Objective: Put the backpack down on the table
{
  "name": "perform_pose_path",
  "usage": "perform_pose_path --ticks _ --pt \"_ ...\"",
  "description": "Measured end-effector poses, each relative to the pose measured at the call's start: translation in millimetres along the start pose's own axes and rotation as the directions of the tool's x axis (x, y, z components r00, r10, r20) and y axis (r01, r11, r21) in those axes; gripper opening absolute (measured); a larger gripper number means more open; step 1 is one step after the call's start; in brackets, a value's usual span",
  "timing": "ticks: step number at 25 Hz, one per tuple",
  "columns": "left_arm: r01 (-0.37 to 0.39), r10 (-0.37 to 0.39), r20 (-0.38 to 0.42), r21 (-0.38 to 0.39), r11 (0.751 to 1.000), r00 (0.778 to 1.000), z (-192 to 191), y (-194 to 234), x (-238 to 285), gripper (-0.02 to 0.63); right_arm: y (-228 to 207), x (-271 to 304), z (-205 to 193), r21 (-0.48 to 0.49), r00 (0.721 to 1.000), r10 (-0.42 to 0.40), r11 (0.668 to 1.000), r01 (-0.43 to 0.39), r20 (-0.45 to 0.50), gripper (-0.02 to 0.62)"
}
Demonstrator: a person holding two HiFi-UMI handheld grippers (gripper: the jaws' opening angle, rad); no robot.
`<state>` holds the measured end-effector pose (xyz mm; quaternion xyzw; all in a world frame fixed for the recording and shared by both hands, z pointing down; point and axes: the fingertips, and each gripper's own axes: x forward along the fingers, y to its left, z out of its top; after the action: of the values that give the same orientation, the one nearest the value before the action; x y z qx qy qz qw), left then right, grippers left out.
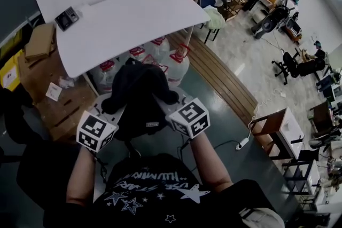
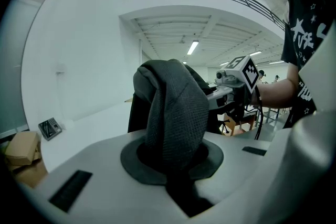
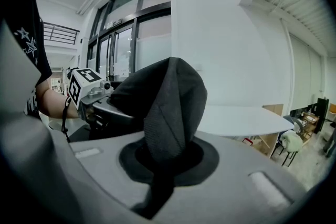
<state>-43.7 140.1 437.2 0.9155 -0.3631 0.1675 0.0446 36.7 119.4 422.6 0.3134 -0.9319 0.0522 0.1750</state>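
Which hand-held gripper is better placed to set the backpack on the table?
Left, barely: the left hand-held gripper and right hand-held gripper both grip the backpack, but the table edge looks nearer the left.

From the backpack [image 1: 140, 96], the white table [image 1: 133, 24] offered open top at twelve o'clock, save a small dark device [image 1: 67, 18] at eleven. Water jugs [image 1: 175, 65] crowded beneath its edge; cardboard boxes [image 1: 40, 42] blocked ten o'clock; floor [image 1: 219, 112] lay free at three.

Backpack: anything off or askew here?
Nothing stands out. The backpack hangs slumped between the left gripper and the right gripper. Each is shut on a fold of its fabric. It is not yet on the table. No tear or spill shows.
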Motion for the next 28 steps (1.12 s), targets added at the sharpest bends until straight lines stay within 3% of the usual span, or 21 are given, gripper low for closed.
perform_pose_path --ticks 6,15,28 --pt "0.027 -0.027 0.003 0.006 1.000 1.000 -0.2 21.0 1.9 0.051 -2.6 17.6 6.5 -0.011 0.999 -0.031 0.999 0.030 -0.010 0.020" --pt "0.040 -0.042 -0.036 -0.052 0.998 0.998 -17.3 37.8 18.6 0.051 -16.2 41.3 -6.2 0.008 0.998 -0.002 1.000 0.003 -0.056 0.020" --pt "-0.020 0.015 -0.065 -0.063 0.998 0.998 0.5 100.7 75.9 0.051 -90.8 93.0 12.2 -0.015 0.998 0.049 0.999 -0.050 -0.043 0.020"
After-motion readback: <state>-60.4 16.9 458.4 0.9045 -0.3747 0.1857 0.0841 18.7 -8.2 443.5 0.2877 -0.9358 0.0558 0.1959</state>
